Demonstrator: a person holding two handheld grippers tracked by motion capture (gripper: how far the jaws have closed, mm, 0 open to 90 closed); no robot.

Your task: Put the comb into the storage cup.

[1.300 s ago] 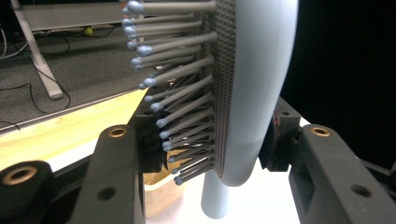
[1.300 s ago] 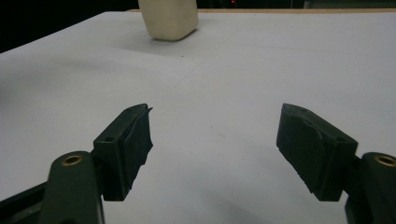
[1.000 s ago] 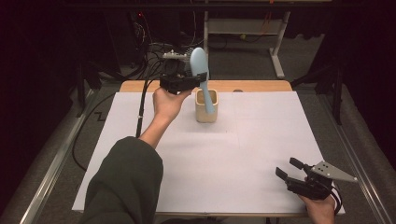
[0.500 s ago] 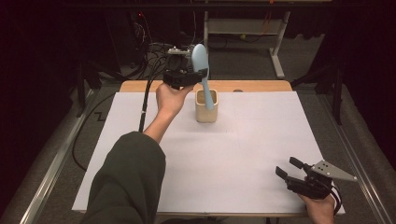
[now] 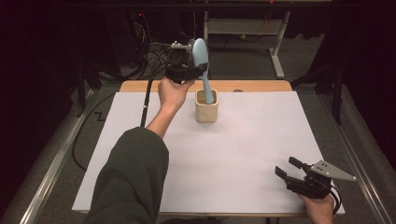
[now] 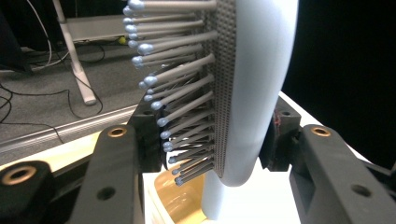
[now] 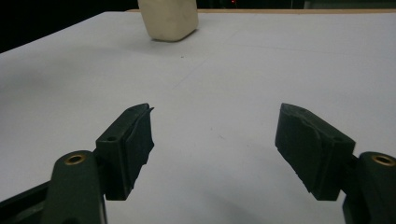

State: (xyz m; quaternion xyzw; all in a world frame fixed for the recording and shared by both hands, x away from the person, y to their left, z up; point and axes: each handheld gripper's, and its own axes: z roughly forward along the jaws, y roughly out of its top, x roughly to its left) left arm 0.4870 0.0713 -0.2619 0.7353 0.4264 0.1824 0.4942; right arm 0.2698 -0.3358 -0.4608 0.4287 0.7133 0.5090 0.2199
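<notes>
Up a little goes the blue hairbrush [image 5: 201, 58], its handle now upright in the cream cup [image 5: 206, 111] at upper middle. The left gripper [image 5: 198, 70] squeezes it. At lower right, the right gripper [image 5: 288, 169] rests wide open.

Pale blue hairbrush [image 5: 201, 56]: upright, slight tilt, handle down inside cream cup [image 5: 207, 111], grey ball-tipped bristles [image 6: 177, 98] facing 9 o'clock. Cup upright on white sheet, toward 12 o'clock edge.
</notes>
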